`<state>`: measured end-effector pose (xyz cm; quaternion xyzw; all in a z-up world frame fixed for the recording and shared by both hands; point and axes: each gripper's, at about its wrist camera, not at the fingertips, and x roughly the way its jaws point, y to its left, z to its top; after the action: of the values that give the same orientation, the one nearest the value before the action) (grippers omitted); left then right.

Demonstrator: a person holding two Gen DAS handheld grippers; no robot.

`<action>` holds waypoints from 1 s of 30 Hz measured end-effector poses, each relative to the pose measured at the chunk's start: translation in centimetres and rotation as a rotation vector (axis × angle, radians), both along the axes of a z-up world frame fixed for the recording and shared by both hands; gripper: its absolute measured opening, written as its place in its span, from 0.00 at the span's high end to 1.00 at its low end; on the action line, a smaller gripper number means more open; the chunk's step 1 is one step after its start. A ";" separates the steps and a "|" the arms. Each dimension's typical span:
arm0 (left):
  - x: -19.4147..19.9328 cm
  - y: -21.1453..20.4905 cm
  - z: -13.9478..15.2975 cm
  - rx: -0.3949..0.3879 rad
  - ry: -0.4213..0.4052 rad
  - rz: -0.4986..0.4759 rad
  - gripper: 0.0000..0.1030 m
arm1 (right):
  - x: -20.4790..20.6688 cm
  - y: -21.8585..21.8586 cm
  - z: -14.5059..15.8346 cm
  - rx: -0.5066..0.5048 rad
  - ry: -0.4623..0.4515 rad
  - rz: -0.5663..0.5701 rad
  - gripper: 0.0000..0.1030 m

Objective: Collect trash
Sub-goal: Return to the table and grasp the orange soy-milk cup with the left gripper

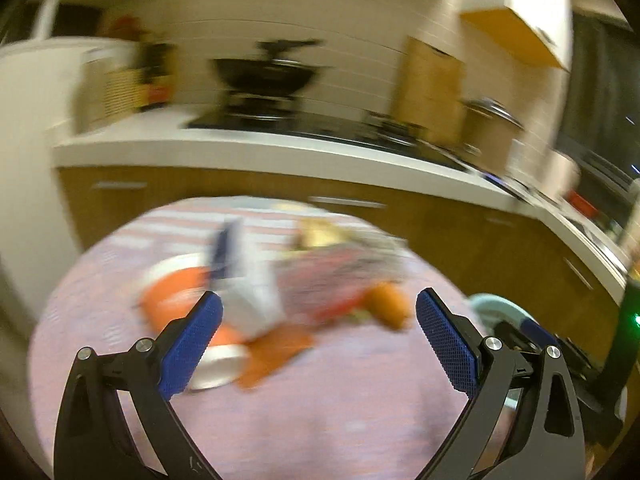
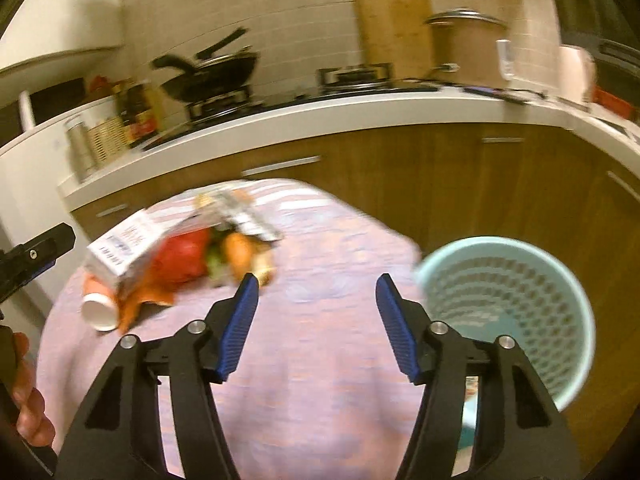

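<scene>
Trash point(image 2: 180, 264) lies in one heap on the far left part of a round table point(image 2: 320, 360) under a pinkish striped cloth. Counted in the right wrist view: one white carton point(image 2: 120, 248) on its side, one white paper cup point(image 2: 98, 312) tipped over at the near-left edge of the heap, one red wrapper point(image 2: 184, 258), one orange lump point(image 2: 238, 254) just right of the wrapper, one silvery foil wrapper point(image 2: 244, 216) behind it, and one torn orange scrap point(image 2: 136, 304) beside the cup. The left wrist view is too blurred for a count; the heap point(image 1: 280, 300) shows there as smeared white, orange and red.

One pale green mesh bin point(image 2: 508, 312) stands right of the table, well apart from the heap, with its mouth toward the camera.

The right gripper point(image 2: 316, 312) hangs above bare cloth between heap and bin; its two blue fingers point(image 2: 240, 328) stand moderately apart with nothing between them, the left fingertip near the orange lump but not touching it. The left gripper point(image 1: 318, 320) has its two fingers point(image 1: 192, 344) spread wide and empty, with the heap just beyond and between the tips; whether the left finger touches the cup I cannot tell. A hand point(image 2: 28, 412) shows at the left edge of the right wrist view.

Behind the table runs one white counter point(image 2: 320, 120) over brown cabinets, carrying one black pan point(image 2: 216, 76), one lidded pot point(image 2: 464, 52) and one upright cutting board point(image 2: 392, 28).
</scene>
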<state>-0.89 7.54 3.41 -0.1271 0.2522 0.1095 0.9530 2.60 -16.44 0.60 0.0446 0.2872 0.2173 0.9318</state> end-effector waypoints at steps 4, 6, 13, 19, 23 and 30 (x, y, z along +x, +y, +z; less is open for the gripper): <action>-1.0 4.3 -1.4 -0.037 0.036 0.094 0.08 | -0.6 4.0 -0.6 -0.004 -0.001 0.068 0.46; -0.9 5.9 -2.5 -0.082 0.061 0.106 0.08 | -0.9 5.3 -1.1 -0.016 -0.003 0.085 0.46; 1.2 8.1 -5.8 -0.214 0.145 0.095 0.08 | -0.5 5.6 -2.0 -0.034 0.019 0.090 0.46; 2.1 7.4 -7.3 -0.183 0.190 0.115 0.09 | -0.1 5.6 -2.3 -0.030 0.038 0.102 0.46; 2.5 7.5 -7.8 -0.168 0.213 0.122 0.11 | -0.2 5.9 -2.3 -0.046 0.027 0.112 0.46; 1.6 8.9 -7.6 -0.146 0.218 0.134 0.20 | -0.1 5.8 -2.4 -0.036 0.040 0.116 0.46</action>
<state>0.73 16.48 -4.20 -0.2001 0.3526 0.1674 0.8987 2.53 -10.63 -1.79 0.0152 0.3115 0.2650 0.9124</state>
